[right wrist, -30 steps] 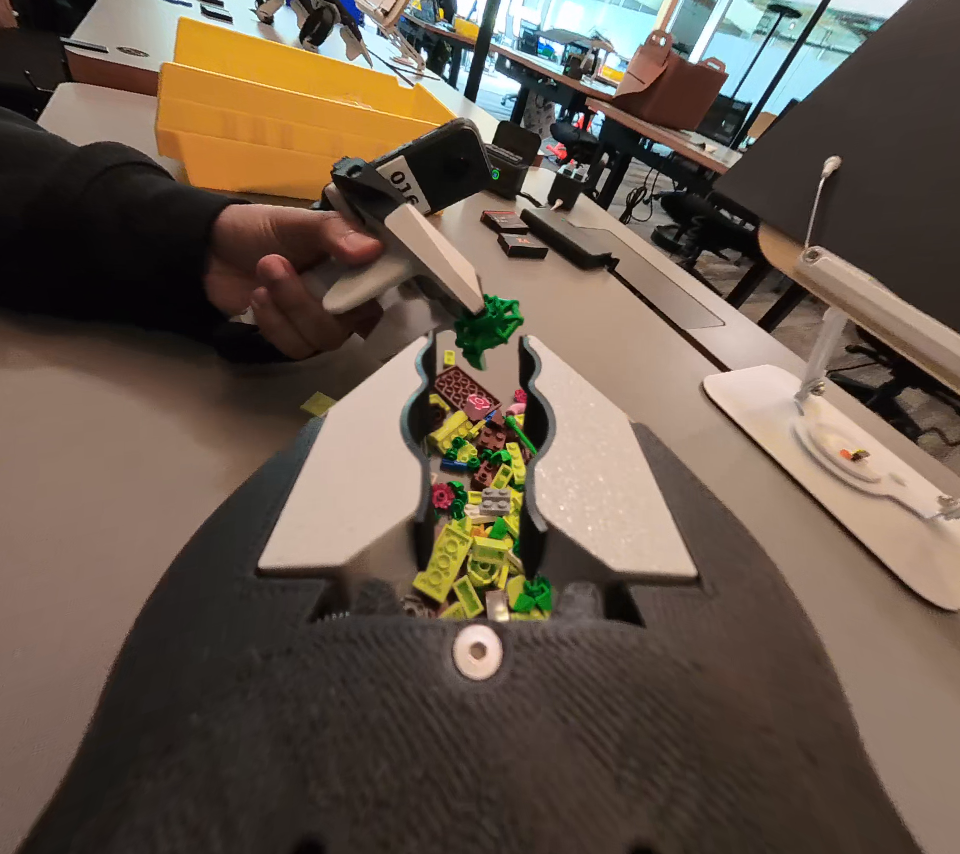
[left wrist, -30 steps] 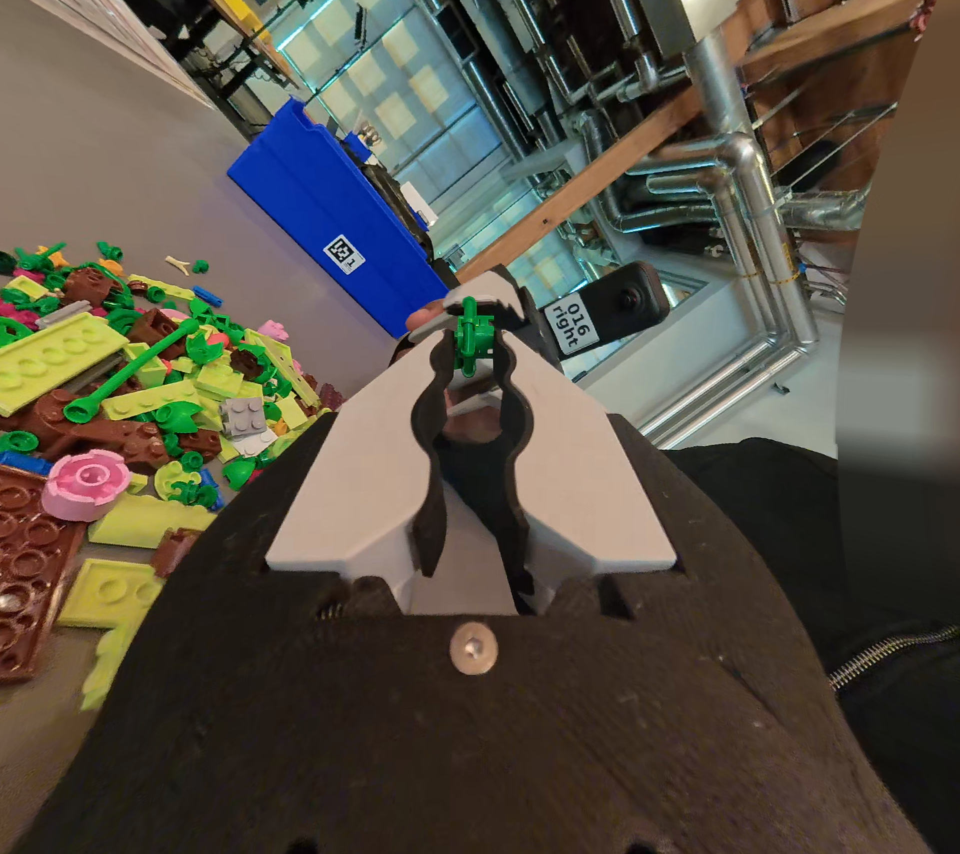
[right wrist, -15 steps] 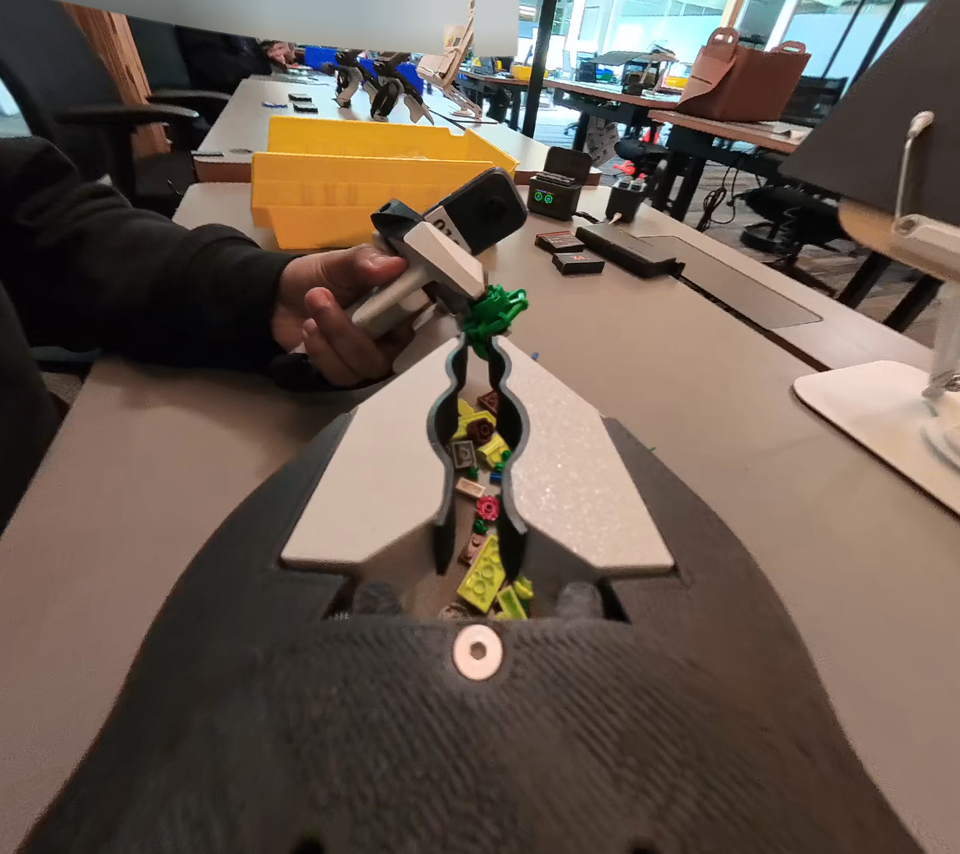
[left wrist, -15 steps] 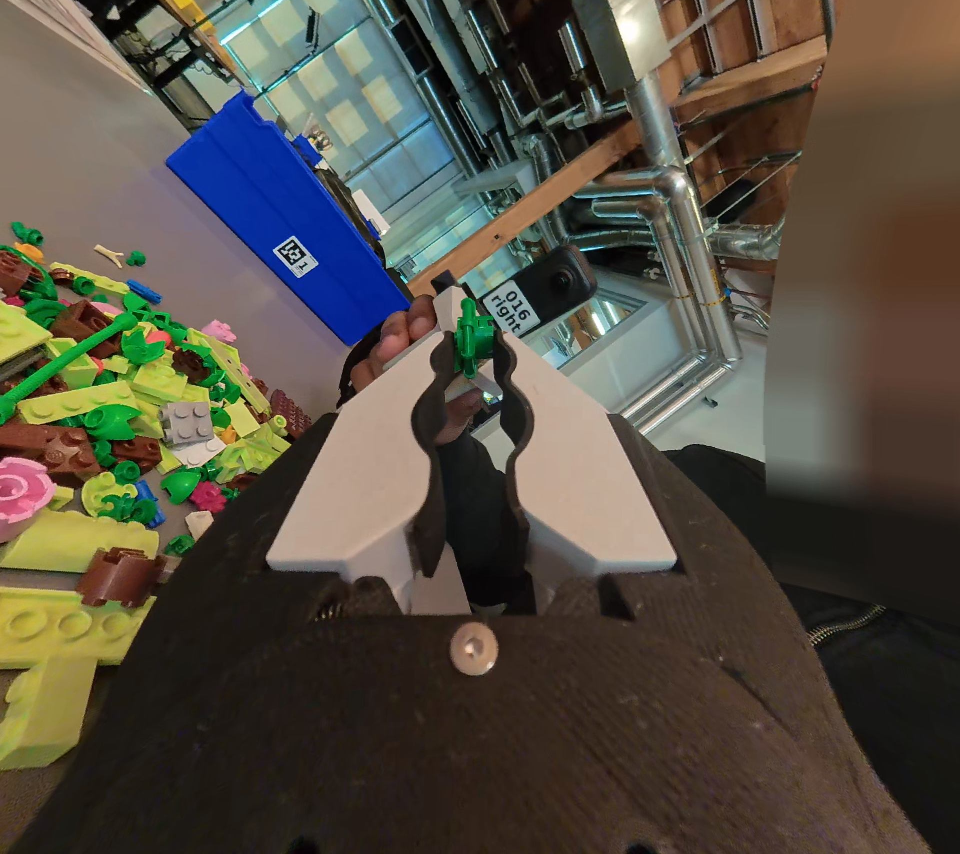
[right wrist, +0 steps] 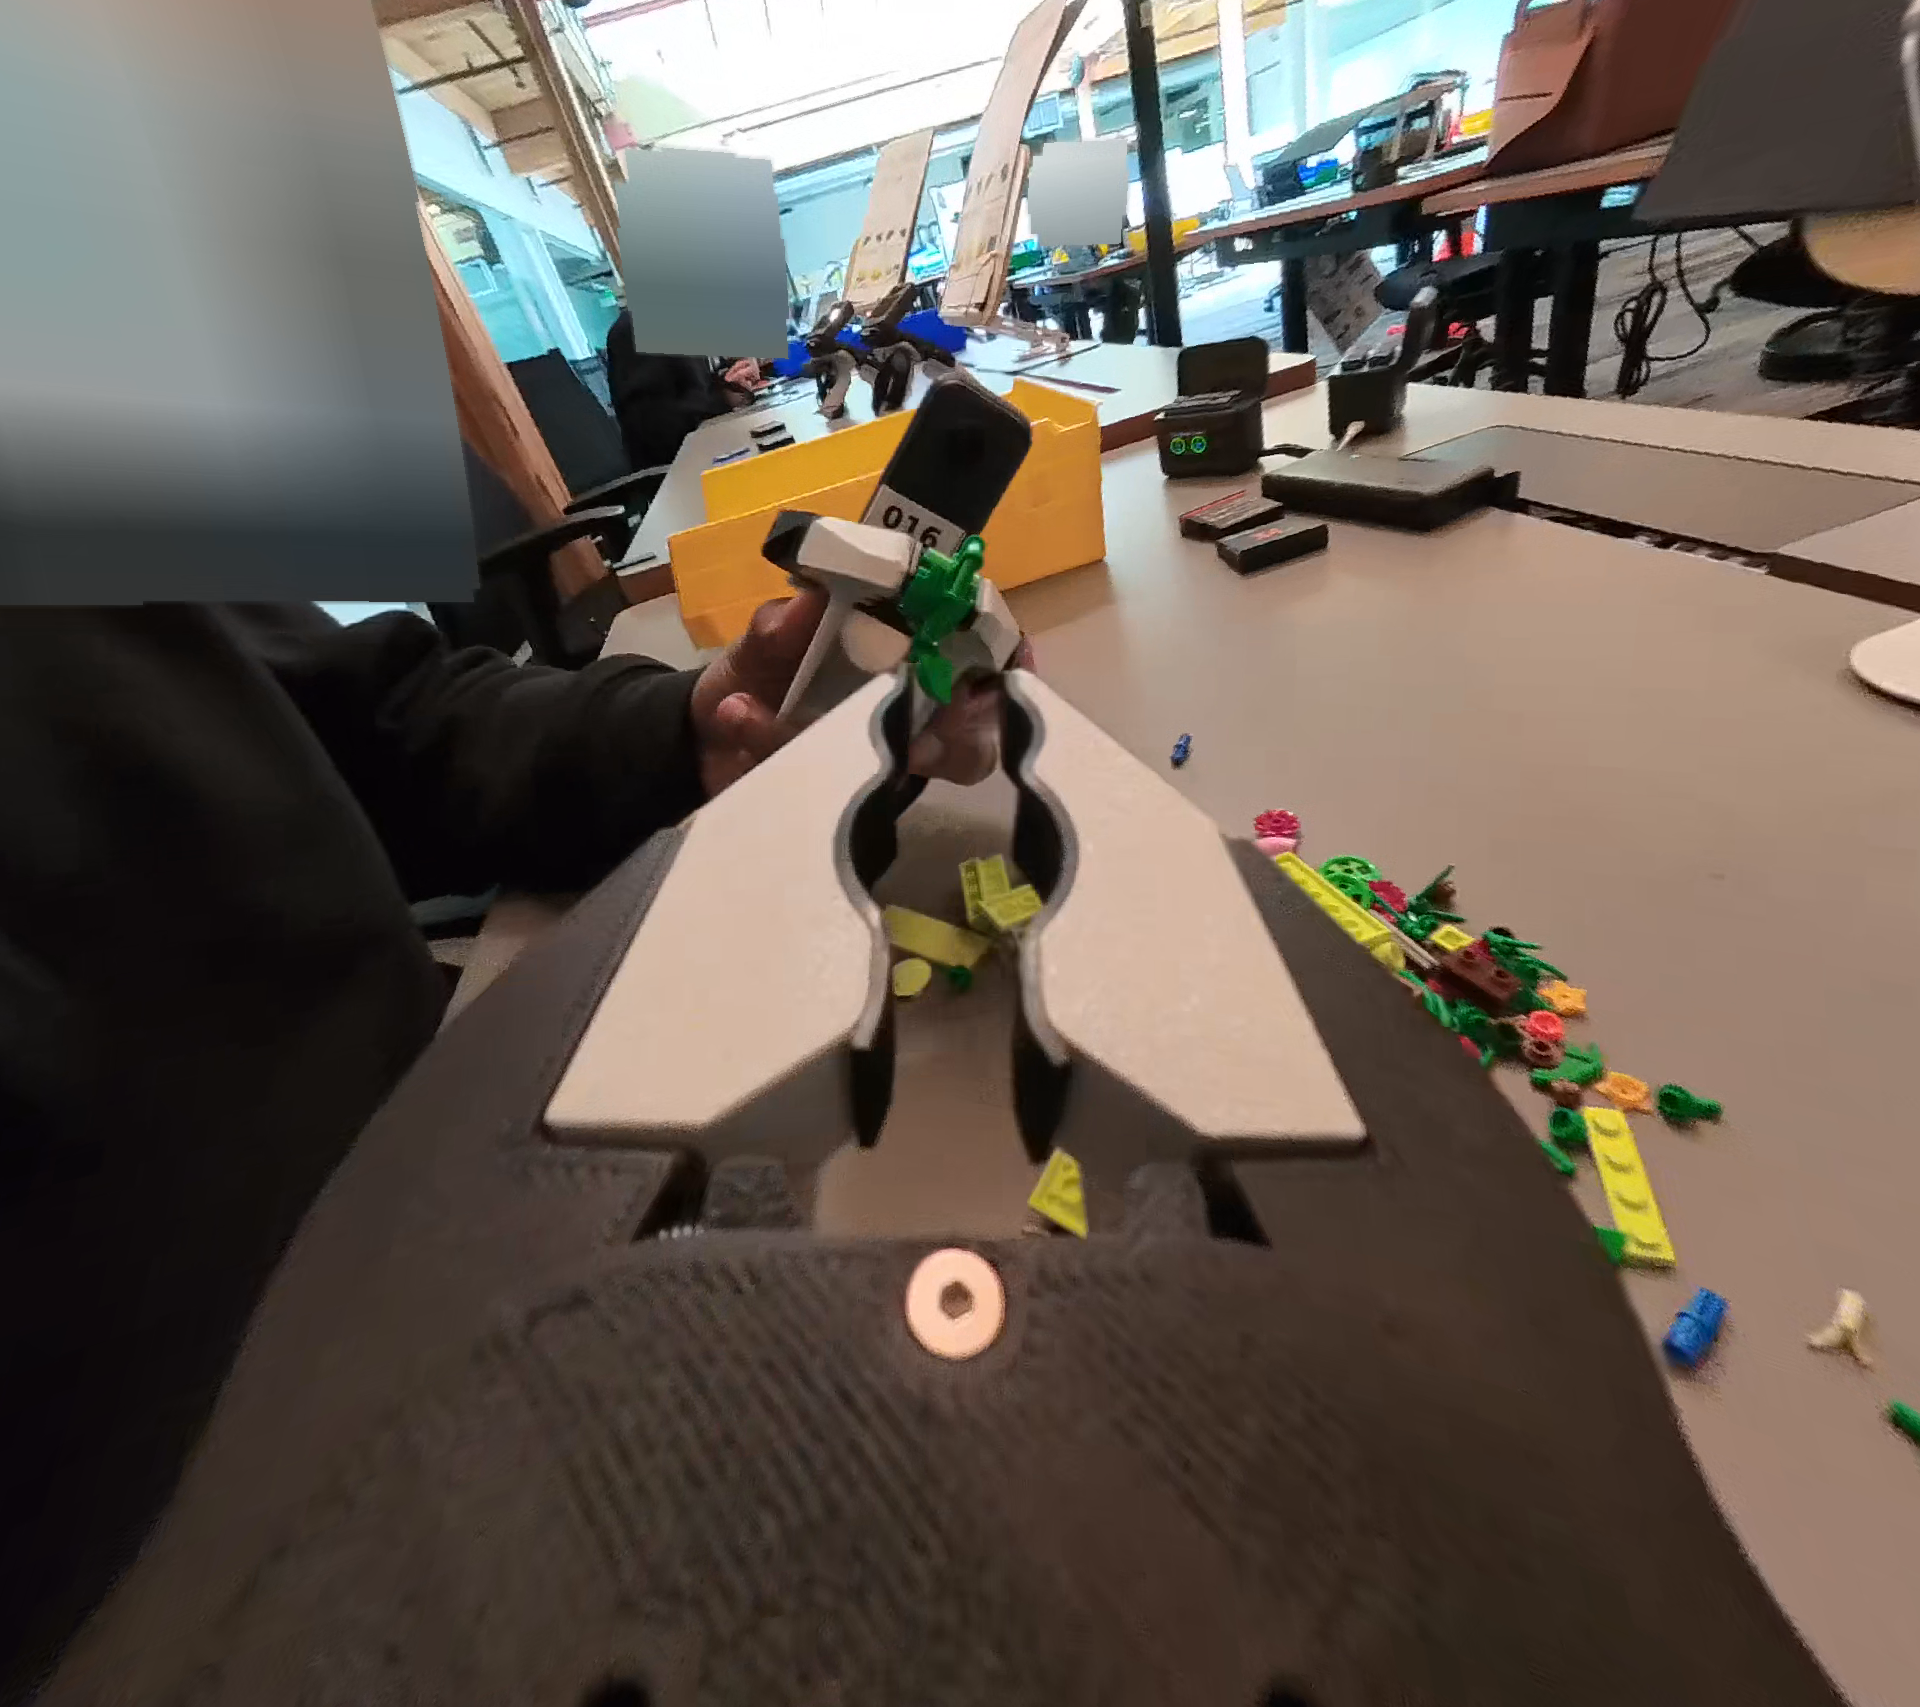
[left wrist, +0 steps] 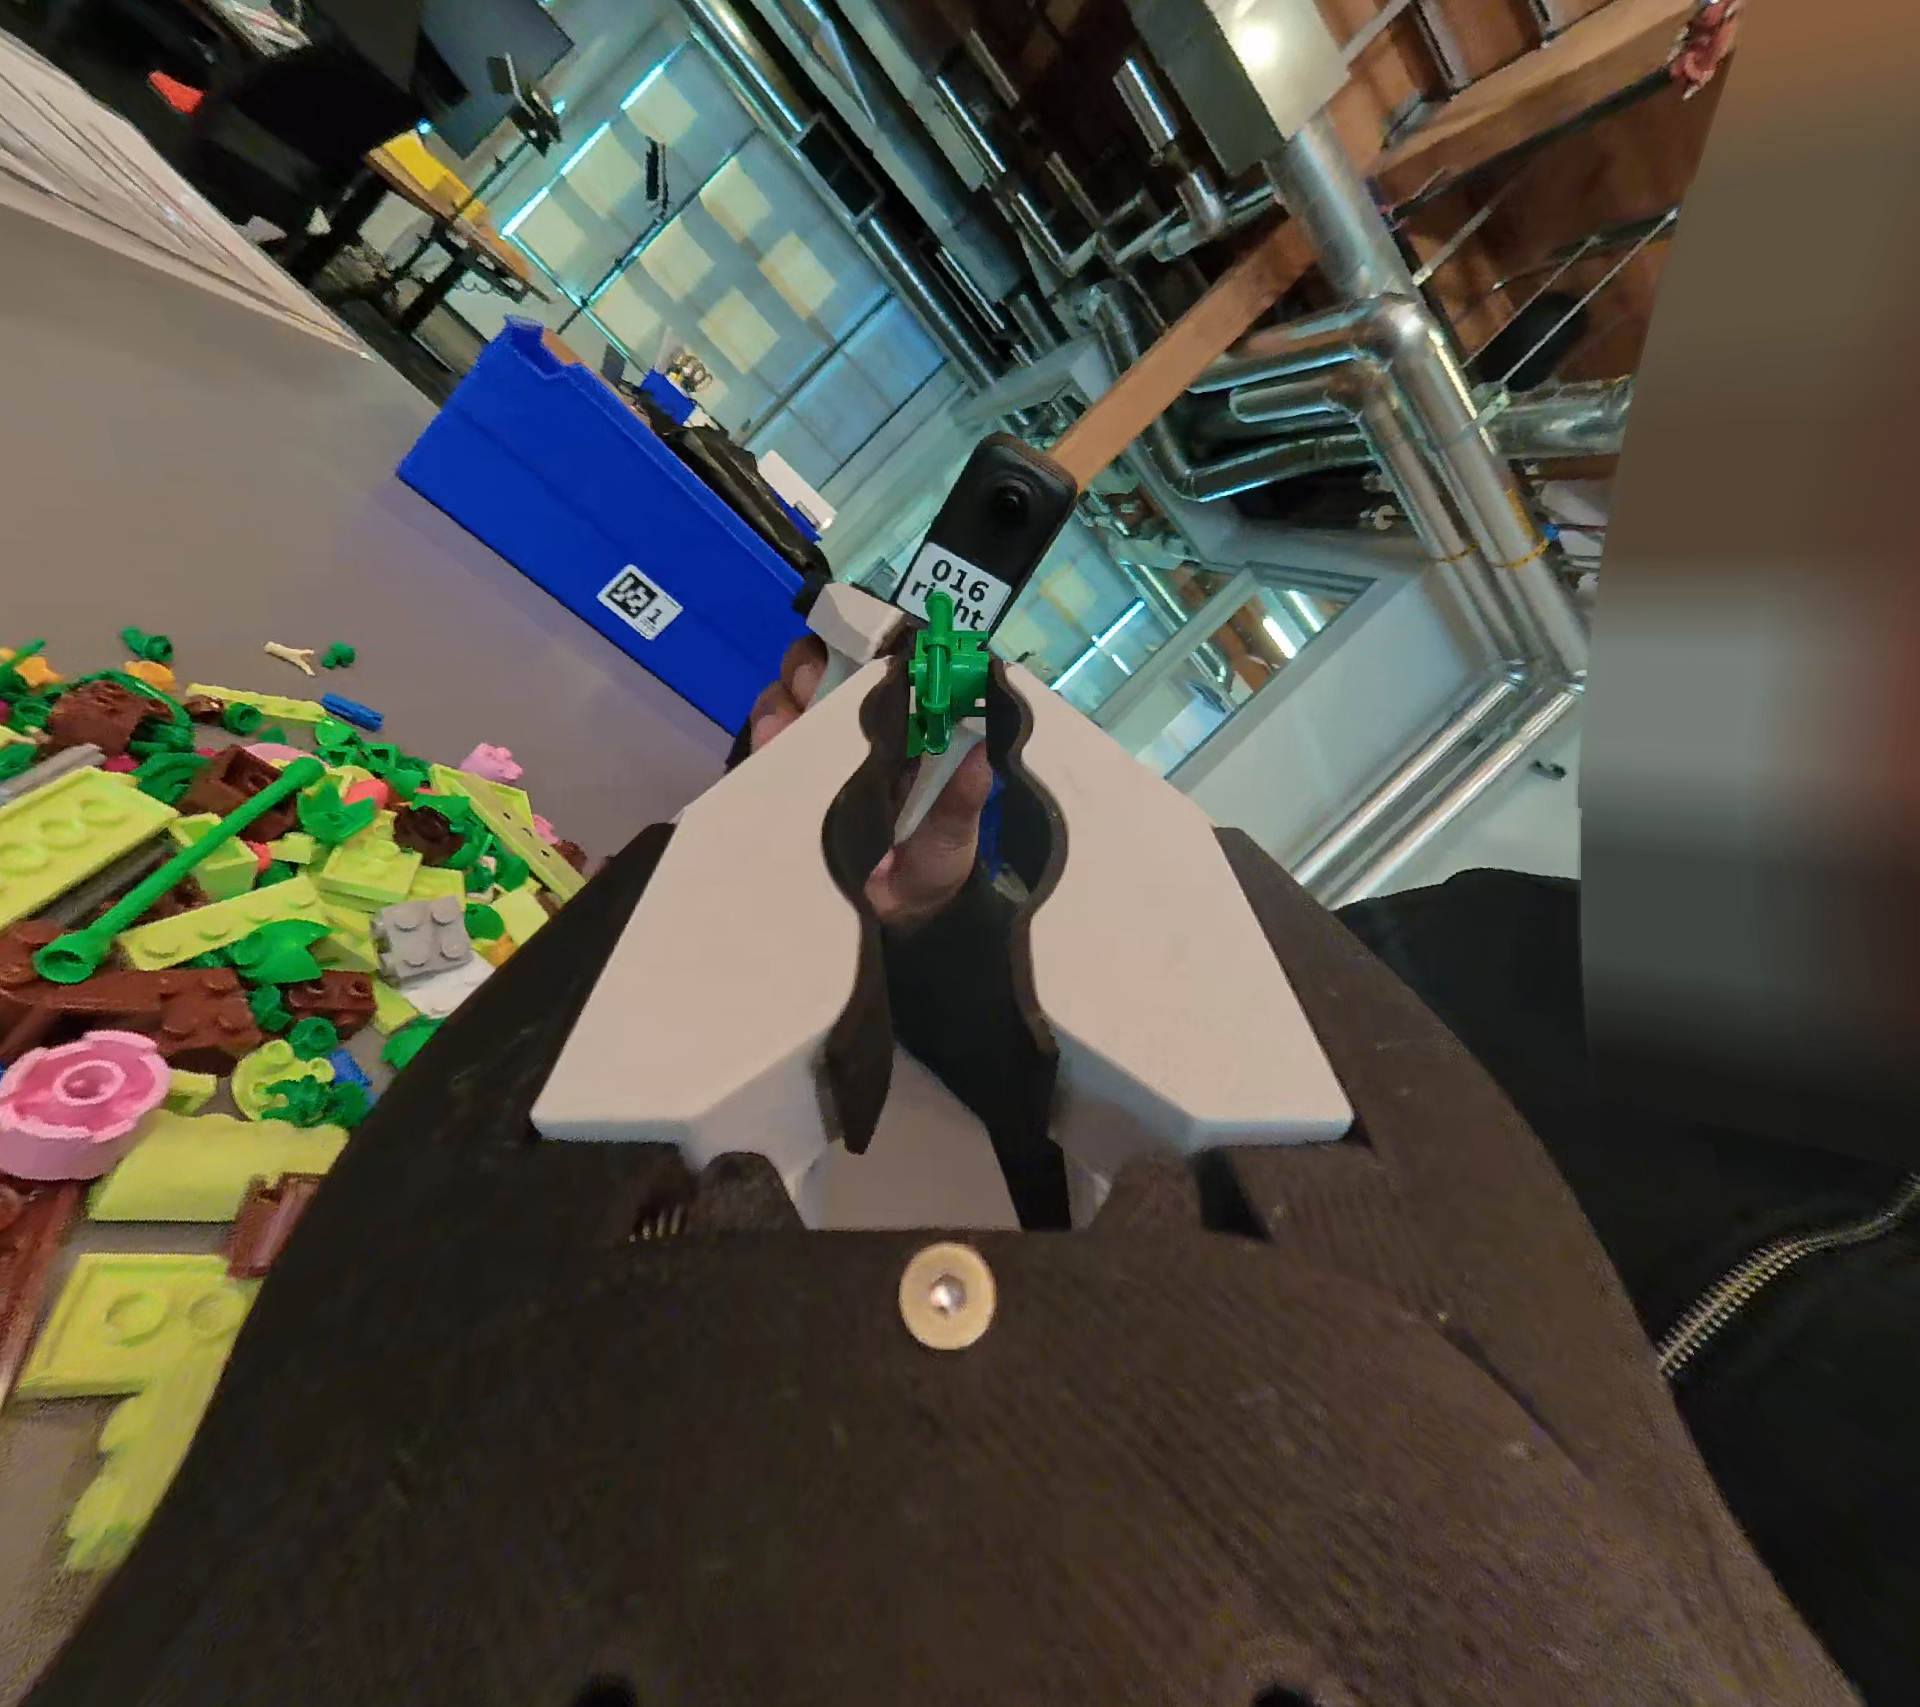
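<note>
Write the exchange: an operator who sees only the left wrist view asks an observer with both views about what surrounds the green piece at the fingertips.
Operator: My left gripper pinches the green piece. Does the other gripper grip it too?
Observer: Yes, the right gripper is shut on the same piece.
Operator: What stands behind the hand that holds my gripper?
Observer: A yellow bin, on the table.
Operator: Anything right of it?
Observer: A small black box with two green lights.
</note>
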Tool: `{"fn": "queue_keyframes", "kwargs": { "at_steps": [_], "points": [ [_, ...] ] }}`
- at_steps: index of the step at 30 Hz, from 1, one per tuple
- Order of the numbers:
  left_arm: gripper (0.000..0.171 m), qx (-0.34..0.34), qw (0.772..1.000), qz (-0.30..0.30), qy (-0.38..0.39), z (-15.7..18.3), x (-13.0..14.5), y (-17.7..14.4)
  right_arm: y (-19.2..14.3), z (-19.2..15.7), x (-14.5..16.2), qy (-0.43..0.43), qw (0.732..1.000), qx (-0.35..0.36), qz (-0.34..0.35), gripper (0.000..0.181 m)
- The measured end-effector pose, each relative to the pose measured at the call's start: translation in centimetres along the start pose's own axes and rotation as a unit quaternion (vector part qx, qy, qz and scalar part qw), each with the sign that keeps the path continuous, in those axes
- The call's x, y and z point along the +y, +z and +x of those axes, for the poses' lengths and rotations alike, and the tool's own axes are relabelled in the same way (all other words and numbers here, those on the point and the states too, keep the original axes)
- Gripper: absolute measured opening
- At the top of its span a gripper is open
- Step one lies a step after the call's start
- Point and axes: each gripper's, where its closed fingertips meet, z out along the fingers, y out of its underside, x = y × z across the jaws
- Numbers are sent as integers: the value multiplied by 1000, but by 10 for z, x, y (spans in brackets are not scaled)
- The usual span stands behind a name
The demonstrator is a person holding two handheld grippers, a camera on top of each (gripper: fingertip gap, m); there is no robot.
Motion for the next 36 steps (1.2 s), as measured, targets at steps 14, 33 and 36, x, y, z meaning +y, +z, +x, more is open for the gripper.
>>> {"fn": "queue_keyframes", "kwargs": {
  "at_steps": [14, 33, 36],
  "points": [
    [10, -28, 998, -23, 45, -2, 11, 6, 15, -10, 16, 79, 995, -45, -31, 4],
    [11, -96, 980, 115, 134, 9, -61, -46, -17, 11, -1, 145, 989, -36, 5, 4],
    [11, -140, 972, -58, 180, -10, -9, -21, -23, 20, -7, 89, 996, 3, 13, 4]
  ]
}}
